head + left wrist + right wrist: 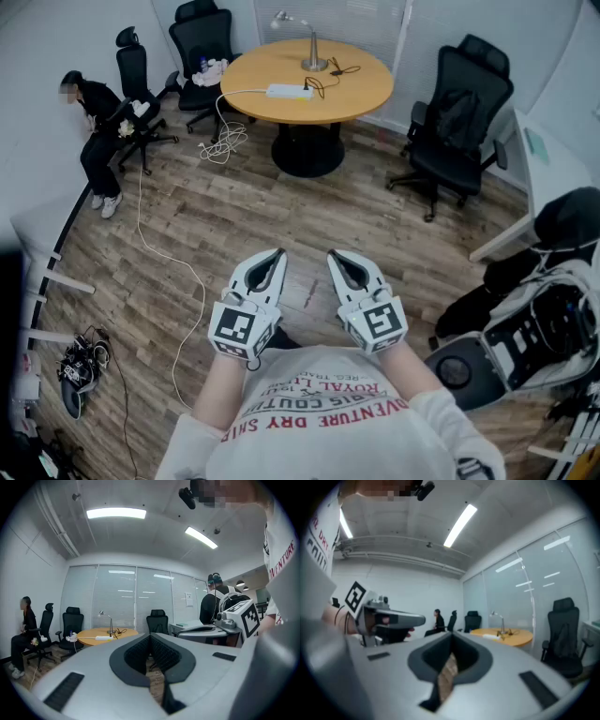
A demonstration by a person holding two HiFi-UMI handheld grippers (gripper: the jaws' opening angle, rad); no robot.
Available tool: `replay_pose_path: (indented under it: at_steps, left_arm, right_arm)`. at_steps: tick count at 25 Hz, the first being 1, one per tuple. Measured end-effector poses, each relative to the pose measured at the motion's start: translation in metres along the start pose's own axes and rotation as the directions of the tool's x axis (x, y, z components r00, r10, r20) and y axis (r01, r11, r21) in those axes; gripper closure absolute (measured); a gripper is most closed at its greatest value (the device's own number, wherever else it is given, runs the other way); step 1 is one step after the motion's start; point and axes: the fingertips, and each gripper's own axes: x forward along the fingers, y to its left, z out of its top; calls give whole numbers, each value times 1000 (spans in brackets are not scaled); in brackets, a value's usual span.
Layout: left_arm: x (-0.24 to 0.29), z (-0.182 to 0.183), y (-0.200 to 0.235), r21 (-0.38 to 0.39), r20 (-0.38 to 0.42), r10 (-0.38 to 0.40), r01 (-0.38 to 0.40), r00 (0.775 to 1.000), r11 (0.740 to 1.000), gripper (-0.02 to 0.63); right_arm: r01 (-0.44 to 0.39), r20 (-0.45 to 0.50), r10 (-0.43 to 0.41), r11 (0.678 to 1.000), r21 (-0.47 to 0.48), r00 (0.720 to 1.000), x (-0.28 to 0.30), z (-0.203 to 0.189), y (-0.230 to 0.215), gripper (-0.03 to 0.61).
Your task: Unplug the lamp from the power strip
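Evidently not yet started: left gripper [273, 257] and right gripper [338, 258], closed and empty, hover well apart from the lamp [309, 42] and power strip [289, 91] on the table [366, 94]

Far ahead of me, a round wooden table [361, 89] — a silver lamp [314, 64] on its far side. A white power strip [289, 91] lies nearer, black cord [323, 84] at its right.

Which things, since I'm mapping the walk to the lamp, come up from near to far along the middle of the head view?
The left gripper and right gripper side by side → wood floor → black pedestal → near rim of the round table → white power strip → lamp.
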Motion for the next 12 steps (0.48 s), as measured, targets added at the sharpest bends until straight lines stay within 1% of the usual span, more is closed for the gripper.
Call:
replay_pose_path:
  at_steps: [5,7,10,12]
  left_arm:
    - [5,-1,0,0,-6,7,-7,1000,1000,584]
    - [7,-2,0,-11,-6,11,-11,1000,1000,584]
    - [13,-4,1,-18,-17,9,-9,1000,1000,584]
    - [18,-5,2,-25,-24,6,-7,1000,1000,584]
  right_arm:
    - [-39,9,39,999,-29,999,0,-7,-2,549]
    - [-36,-1,36,999,-30,999,-1,-8,-5,549]
    - [-23,-3,23,1000,7,1000,-1,-7,-12,549]
    - [-28,7,28,999,36,1000,1,-8,-15,549]
